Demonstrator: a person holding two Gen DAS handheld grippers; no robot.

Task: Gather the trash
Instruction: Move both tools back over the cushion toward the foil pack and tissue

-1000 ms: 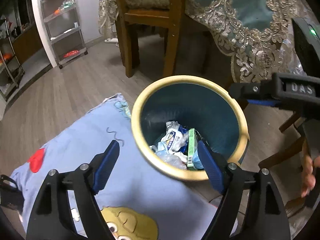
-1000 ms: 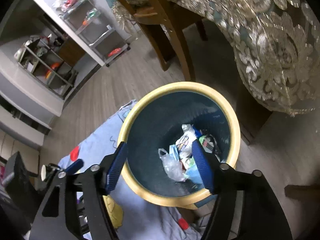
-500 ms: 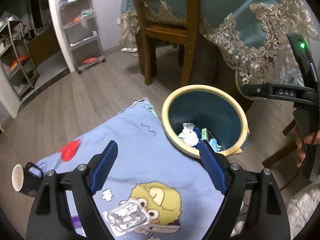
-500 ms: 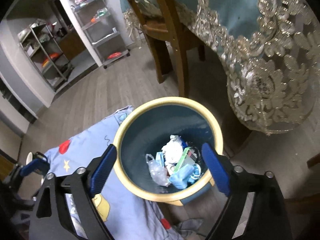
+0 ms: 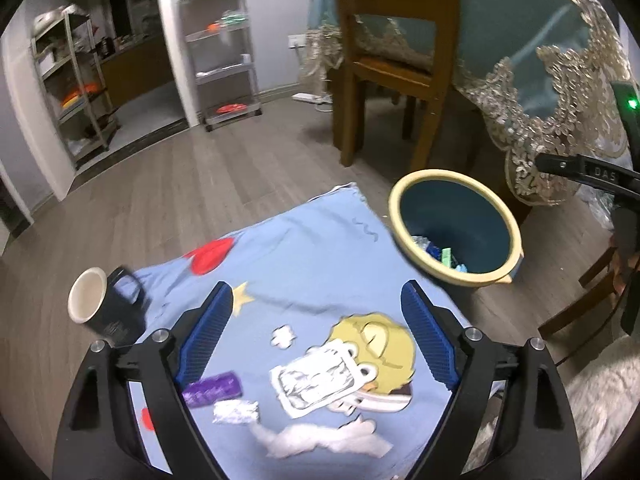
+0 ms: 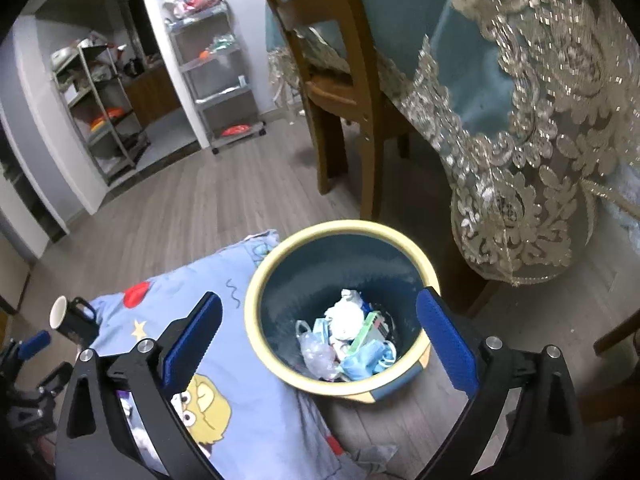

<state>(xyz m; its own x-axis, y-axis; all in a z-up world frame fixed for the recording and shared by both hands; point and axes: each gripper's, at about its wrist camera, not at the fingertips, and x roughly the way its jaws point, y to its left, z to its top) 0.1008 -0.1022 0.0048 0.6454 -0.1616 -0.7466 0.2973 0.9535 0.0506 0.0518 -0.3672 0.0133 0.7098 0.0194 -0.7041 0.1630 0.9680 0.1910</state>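
**A:** Your left gripper (image 5: pixel 316 320) is standing spread and empty, its jaws having just been opening a little. Under it, toward 6 o'clock, the silver wrapper (image 5: pixel 316 380) is lying on the blue blanket (image 5: pixel 304 248); the purple wrapper (image 5: pixel 212 390) is at 7.

**B:** And the right one?

**A:** Your right gripper (image 6: pixel 320 340) is also spread wide, just opened, with nothing between the pads, over the trash bin (image 6: pixel 256 280). I think you are going for the next piece: lower the left one and pinch.
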